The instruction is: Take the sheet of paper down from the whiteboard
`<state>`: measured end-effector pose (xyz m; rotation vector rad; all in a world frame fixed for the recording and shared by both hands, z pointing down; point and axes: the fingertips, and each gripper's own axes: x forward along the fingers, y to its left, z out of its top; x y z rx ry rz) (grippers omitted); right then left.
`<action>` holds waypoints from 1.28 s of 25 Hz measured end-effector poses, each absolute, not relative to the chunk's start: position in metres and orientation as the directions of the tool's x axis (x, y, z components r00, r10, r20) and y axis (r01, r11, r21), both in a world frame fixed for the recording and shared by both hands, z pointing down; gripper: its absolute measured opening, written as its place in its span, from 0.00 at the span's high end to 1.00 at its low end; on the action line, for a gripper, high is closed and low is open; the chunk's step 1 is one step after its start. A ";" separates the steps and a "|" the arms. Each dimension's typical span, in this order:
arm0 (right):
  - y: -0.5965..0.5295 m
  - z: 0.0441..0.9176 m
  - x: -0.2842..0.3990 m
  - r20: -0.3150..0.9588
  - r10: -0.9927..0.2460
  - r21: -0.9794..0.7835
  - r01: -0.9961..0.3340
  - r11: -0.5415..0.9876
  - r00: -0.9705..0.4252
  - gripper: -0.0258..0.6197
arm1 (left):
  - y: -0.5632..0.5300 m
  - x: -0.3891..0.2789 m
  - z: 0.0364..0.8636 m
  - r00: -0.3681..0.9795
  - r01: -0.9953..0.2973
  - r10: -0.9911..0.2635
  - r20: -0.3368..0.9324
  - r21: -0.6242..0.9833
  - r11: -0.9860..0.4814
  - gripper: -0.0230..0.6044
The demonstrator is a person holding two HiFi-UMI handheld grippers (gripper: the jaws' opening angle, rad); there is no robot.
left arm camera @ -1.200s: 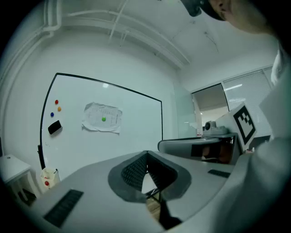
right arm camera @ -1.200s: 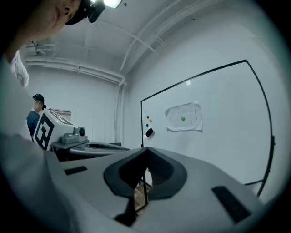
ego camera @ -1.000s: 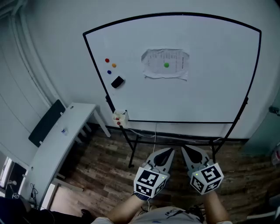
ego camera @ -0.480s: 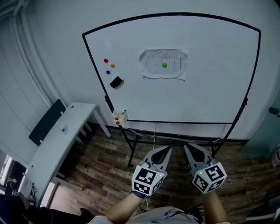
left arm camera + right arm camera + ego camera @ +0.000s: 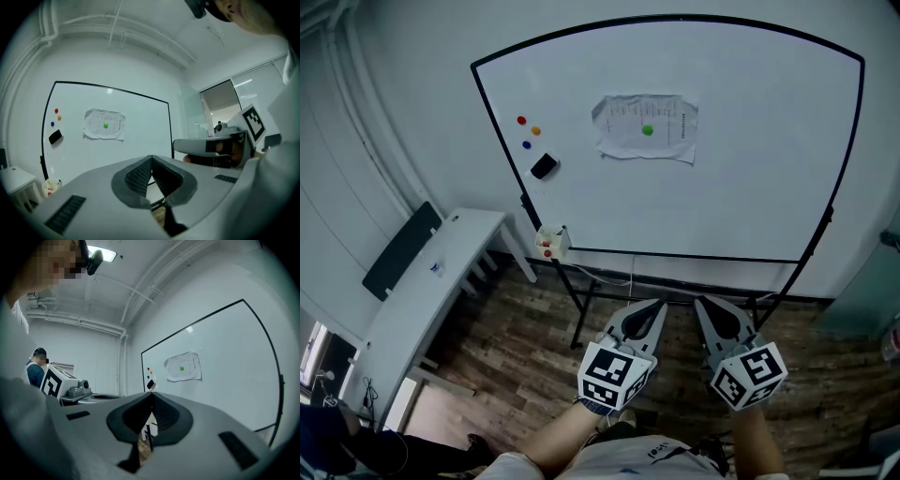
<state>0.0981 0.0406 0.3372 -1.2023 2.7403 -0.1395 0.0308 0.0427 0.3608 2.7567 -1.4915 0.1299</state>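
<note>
A crumpled printed sheet of paper (image 5: 645,127) hangs on the whiteboard (image 5: 750,169), pinned by a green magnet (image 5: 648,130). It also shows as the sheet of paper (image 5: 104,124) in the left gripper view and the sheet of paper (image 5: 183,366) in the right gripper view. My left gripper (image 5: 653,307) and right gripper (image 5: 701,304) are held side by side well short of the board, low in the head view. Both point level toward it, jaws shut with nothing between them: left gripper (image 5: 151,158), right gripper (image 5: 152,393).
Red, orange and blue magnets (image 5: 528,132) and a black eraser (image 5: 544,166) sit left of the paper. A small marker box (image 5: 549,242) hangs at the board's lower left corner. A white bench (image 5: 427,291) stands at the left on the wooden floor (image 5: 525,347).
Both grippers have shifted a little forward toward the whiteboard, and the board with its paper now sits slightly higher and larger in the head view. Jaws stay shut.
</note>
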 end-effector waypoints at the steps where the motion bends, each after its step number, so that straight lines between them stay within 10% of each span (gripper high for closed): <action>1: 0.037 0.337 0.100 -0.096 -0.739 -0.143 -0.726 0.673 -0.667 0.94 | 0.039 0.032 0.361 0.546 -0.835 -0.835 0.074 -0.035 -0.549 0.94; 32: -0.234 0.330 0.065 -0.056 -0.873 -0.095 -0.868 0.488 -0.484 0.94 | -0.253 -0.024 0.336 0.634 -0.770 -0.773 -0.026 -0.110 -0.628 0.94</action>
